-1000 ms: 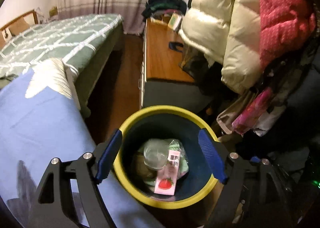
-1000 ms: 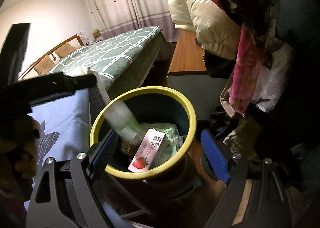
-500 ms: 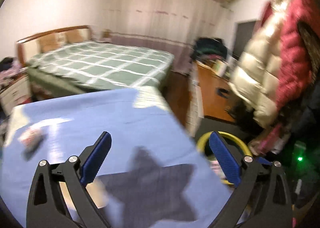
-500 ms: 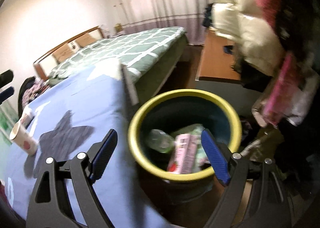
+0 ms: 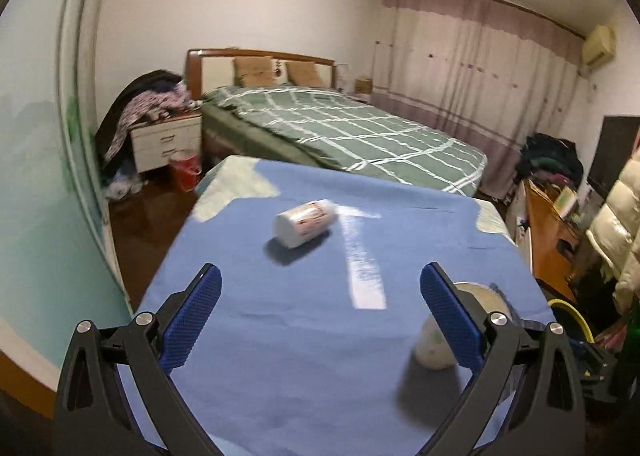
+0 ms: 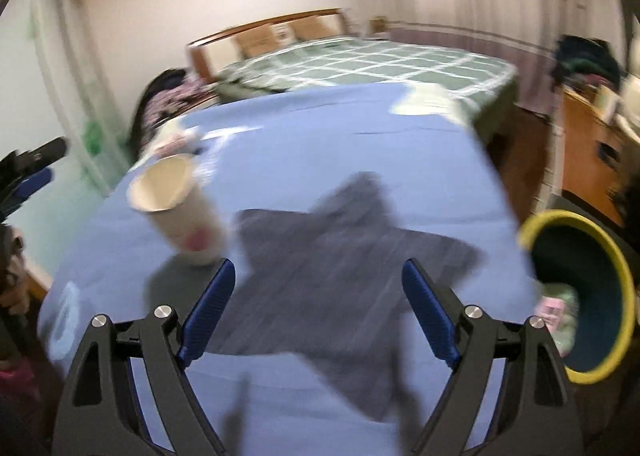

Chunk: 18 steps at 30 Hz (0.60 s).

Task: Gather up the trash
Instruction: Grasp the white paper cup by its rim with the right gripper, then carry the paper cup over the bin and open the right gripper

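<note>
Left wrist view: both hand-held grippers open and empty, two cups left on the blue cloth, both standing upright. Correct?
Not quite. Only the cup near the right hand-held gripper stands upright, as the right wrist view shows. The left wrist view shows the other cup lying on its side on the blue cloth. The rest holds: the left hand-held gripper and the right one are open and empty.

The worktop (image 5: 320, 336) is wearing a plain blue cloth with a dark grey star (image 6: 344, 268) printed on it. The lying cup (image 5: 304, 222) is showing white with red print — the standing cup (image 6: 180, 208) cream with a pink mark. The bin (image 6: 584, 292) is showing a yellow rim around dark teal. The bed (image 5: 360, 136) is wearing green with white checks. Both grippers' pads (image 5: 192, 320) are showing blue on black frames.
</note>
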{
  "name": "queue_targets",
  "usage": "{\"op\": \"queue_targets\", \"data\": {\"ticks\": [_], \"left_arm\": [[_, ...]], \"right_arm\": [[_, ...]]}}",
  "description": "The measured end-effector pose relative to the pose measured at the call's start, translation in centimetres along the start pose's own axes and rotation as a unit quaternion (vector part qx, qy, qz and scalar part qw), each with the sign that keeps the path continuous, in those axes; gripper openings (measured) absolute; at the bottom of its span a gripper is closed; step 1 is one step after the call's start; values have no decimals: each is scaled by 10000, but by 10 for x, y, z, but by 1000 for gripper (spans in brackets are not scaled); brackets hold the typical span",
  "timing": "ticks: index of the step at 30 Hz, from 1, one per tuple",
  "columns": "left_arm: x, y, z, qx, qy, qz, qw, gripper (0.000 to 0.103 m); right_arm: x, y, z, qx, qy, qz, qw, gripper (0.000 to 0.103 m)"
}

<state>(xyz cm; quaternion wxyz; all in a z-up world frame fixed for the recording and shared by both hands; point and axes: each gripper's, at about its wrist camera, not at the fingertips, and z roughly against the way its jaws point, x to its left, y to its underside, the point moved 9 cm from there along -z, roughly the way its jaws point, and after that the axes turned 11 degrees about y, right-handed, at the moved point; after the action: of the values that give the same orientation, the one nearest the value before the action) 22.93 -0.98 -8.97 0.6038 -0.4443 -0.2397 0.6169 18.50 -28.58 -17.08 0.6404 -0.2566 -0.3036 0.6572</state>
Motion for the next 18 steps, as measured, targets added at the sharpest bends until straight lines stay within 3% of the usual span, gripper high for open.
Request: {"op": "queue_targets", "data": {"ticks": [8,17,18], "left_arm": [[28,14,-2,18,-128,124,9998,98],[59,11,-31,-134,-505,114,9986,98],[64,12,-36,-142,-578,130,9981,98]], "right_arm": [[76,-16,-24,-20,-374,398,9985,81],[96,-30,-50,97,-199,443,9988,81],[96,-30,-50,99,-194,419,9989,77]]}}
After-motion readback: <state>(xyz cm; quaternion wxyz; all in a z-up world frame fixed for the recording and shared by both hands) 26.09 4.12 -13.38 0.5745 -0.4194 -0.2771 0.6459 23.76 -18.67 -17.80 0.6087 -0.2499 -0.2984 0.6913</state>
